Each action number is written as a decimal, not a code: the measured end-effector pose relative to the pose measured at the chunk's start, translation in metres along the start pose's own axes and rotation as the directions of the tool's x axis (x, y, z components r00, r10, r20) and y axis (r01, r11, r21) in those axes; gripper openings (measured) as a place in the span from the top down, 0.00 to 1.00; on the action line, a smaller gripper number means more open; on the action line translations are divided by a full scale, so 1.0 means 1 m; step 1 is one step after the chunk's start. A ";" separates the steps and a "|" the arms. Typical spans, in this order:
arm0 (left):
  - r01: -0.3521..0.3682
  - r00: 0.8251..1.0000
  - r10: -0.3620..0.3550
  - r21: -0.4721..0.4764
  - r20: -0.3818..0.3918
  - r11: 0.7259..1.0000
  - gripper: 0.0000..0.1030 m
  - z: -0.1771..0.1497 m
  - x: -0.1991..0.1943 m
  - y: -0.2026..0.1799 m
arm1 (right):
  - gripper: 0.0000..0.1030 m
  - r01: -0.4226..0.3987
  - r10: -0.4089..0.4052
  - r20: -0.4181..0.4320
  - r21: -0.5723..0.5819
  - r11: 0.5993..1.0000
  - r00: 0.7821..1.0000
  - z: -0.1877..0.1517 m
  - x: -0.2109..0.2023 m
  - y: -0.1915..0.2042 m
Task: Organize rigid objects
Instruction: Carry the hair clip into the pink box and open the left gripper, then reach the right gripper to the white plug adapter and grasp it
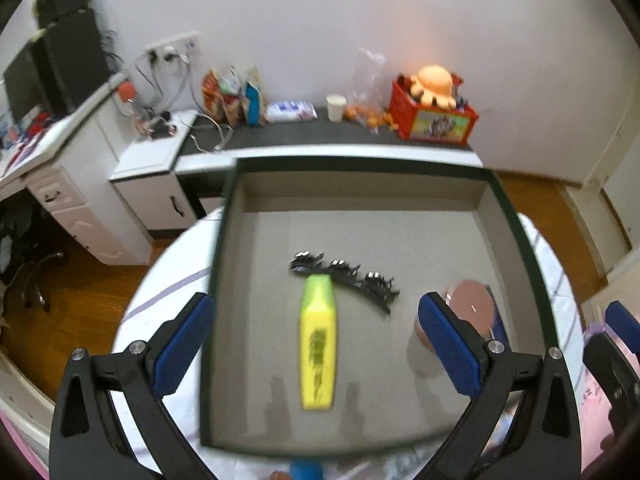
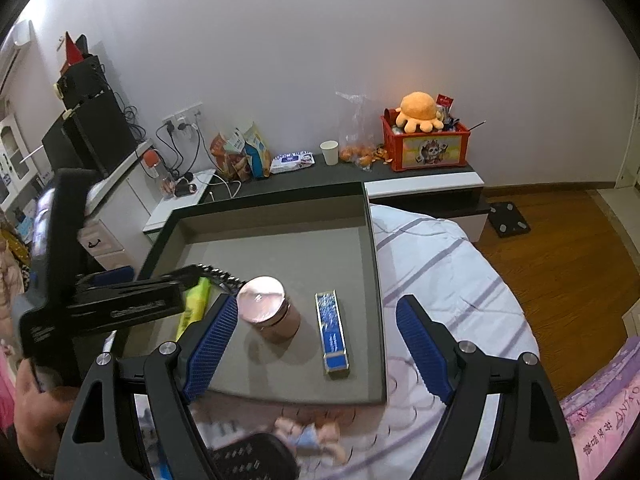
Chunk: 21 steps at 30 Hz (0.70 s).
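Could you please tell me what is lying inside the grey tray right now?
Inside the grey tray lie a yellow highlighter, a black hair clip, a pink round jar and a blue box. The left gripper hides part of the floor.

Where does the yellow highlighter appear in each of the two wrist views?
Left wrist: yellow highlighter lies lower centre in the grey tray, tip touching the black hair clip.
Right wrist: highlighter at centre left, partly hidden behind the left gripper.
Shared landmark: pink jar.

You have one tray (image 2: 376,280); in it one highlighter (image 1: 318,344); one hair clip (image 1: 348,276); one jar (image 2: 270,312); one blue box (image 2: 332,332).
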<state>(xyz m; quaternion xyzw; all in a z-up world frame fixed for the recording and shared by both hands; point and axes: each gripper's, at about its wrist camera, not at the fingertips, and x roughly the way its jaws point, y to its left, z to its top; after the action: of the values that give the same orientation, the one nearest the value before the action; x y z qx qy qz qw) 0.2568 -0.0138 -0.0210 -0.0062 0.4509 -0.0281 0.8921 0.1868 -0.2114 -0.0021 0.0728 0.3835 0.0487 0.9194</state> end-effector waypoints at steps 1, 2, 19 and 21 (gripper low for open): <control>0.001 1.000 -0.001 -0.007 0.019 1.000 0.00 -0.008 -0.013 0.004 | 0.19 0.001 0.000 0.006 -0.002 1.000 1.000 -0.002 -0.006 0.001; 0.001 0.999 -0.001 -0.012 0.034 1.000 0.00 -0.015 -0.024 0.006 | 0.19 0.001 -0.001 0.012 -0.004 1.000 1.000 -0.005 -0.014 0.003; -0.018 0.998 0.025 -0.136 0.051 0.991 0.00 -0.173 -0.120 0.064 | 0.19 -0.044 0.042 -0.024 -0.093 0.995 0.999 -0.095 -0.073 0.055; -0.027 0.998 0.034 -0.142 0.047 0.990 0.00 -0.183 -0.121 0.067 | 0.19 -0.053 0.049 -0.042 -0.111 0.992 0.998 -0.104 -0.070 0.064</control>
<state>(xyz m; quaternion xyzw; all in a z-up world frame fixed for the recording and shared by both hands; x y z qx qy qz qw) 0.0408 0.0626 -0.0344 -0.0631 0.4295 0.0176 0.9007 0.0615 -0.1484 -0.0145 0.0301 0.3962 0.0949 0.9128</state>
